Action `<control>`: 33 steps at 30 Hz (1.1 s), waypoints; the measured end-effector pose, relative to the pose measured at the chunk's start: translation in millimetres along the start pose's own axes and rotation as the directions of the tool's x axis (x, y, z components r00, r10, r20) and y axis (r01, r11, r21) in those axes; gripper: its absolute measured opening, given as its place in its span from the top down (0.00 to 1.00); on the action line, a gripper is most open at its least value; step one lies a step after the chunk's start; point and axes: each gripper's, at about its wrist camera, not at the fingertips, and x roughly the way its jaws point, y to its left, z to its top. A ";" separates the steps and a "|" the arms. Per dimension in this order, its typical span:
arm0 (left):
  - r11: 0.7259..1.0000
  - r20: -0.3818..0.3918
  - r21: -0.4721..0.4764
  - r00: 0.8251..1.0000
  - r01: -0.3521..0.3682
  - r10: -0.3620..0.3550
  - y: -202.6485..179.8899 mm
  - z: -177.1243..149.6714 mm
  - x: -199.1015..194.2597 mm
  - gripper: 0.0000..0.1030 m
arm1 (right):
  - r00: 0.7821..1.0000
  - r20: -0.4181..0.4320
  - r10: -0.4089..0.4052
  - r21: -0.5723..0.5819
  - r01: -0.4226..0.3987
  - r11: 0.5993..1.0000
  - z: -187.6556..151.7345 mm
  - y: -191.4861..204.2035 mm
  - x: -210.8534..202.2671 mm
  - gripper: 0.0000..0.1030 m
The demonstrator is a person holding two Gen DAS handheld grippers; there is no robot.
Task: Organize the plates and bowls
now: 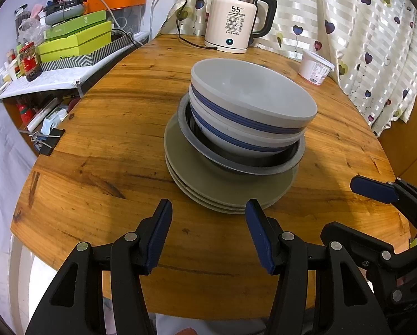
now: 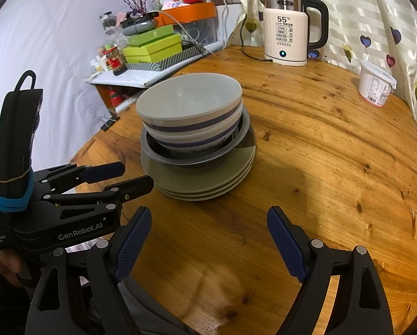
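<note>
All crockery is found gathered in one pile near the middle of the worktop (image 1: 102, 150). Three flat plates (image 1: 225, 192) form the base, being the widest. A metal basin (image 1: 236, 162) is seated on them, and two blue-banded bowls (image 1: 250, 111) are nested inside it, the upper one tilted. The order runs widest to narrowest, which is judged to keep the pile steady; the task appears largely done.

The left tongs (image 1: 208, 231) are released, nothing between the jaws, just short of the plates. The right tongs (image 2: 208, 240) are spread wider, equally empty, and touch nothing.
</note>
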 end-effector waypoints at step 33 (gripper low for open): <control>1.000 -0.002 -0.002 1.000 0.004 -0.004 -0.4 -2.2 -6.5 0.46 | 1.000 0.003 -0.001 -0.001 0.001 1.000 -1.1 0.5 -1.1 0.17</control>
